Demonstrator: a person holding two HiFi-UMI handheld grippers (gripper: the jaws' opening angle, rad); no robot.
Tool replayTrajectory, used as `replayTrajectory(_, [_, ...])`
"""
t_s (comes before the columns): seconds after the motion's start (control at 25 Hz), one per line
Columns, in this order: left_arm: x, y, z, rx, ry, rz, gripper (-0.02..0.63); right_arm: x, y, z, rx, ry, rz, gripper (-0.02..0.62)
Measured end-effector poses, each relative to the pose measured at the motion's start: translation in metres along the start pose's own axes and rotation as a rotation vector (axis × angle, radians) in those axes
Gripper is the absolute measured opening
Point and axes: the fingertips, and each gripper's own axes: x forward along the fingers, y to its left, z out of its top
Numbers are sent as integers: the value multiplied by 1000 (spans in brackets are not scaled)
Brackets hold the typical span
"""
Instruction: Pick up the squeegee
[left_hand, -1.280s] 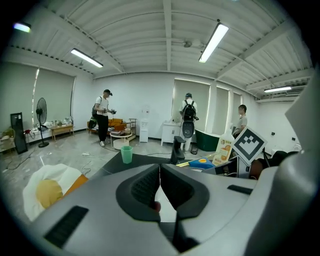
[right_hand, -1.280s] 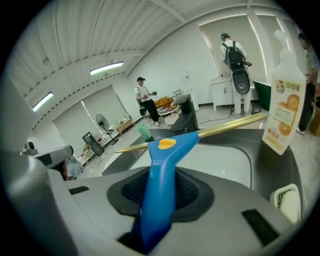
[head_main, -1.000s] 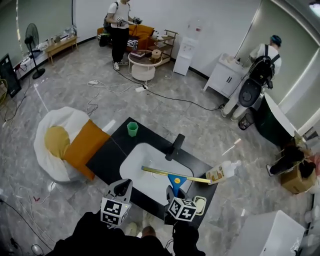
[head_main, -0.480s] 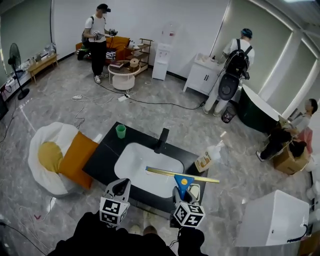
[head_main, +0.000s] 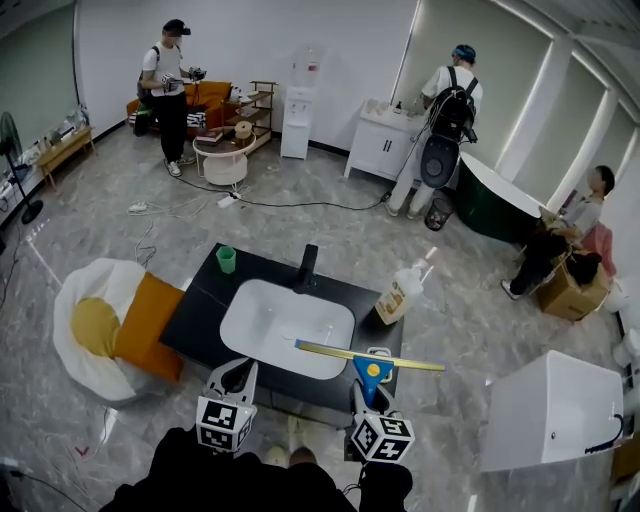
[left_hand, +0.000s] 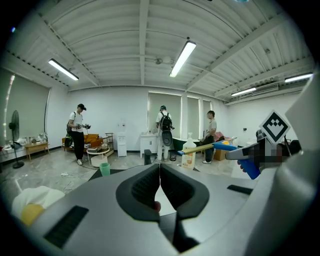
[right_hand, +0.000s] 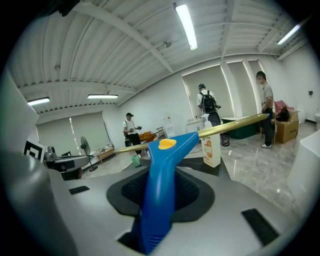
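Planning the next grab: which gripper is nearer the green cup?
Left. The left gripper is below the green cup in the head view; the right gripper, holding the squeegee, is farther right.

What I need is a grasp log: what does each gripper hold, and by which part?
The right gripper holds the squeegee by its blue handle; the left gripper is shut, empty.

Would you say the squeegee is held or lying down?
Held: the right gripper is shut on the squeegee by its blue handle, blade in the air.

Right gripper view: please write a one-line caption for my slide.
Right gripper clamps the squeegee by its blue handle; its yellow blade crosses the view, a bottle behind.
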Motion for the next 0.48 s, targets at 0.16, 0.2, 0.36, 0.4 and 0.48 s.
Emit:
replayTrajectory(0.16, [-6,-12,-6,7,5,-13,25,-15,-4,-10,9,-6,-7,126])
replayTrajectory(0.2, [-7,-15,-6,8,7,-16,25,-18,-4,-11,10,-7,-8,126])
replayTrajectory(0.36, [-12,-22,-6,13,9,-26,25,-26,-4,-14,11,-9,-10,126])
replayTrajectory(0.4, [-12,-23,-6,14,8,-27,25,-27,-4,-14,12,-10,-10,126])
replayTrajectory(0.48, [-12,-24,-6,15,5,-27,25,-27,-5,-15,13,-14,-9,126])
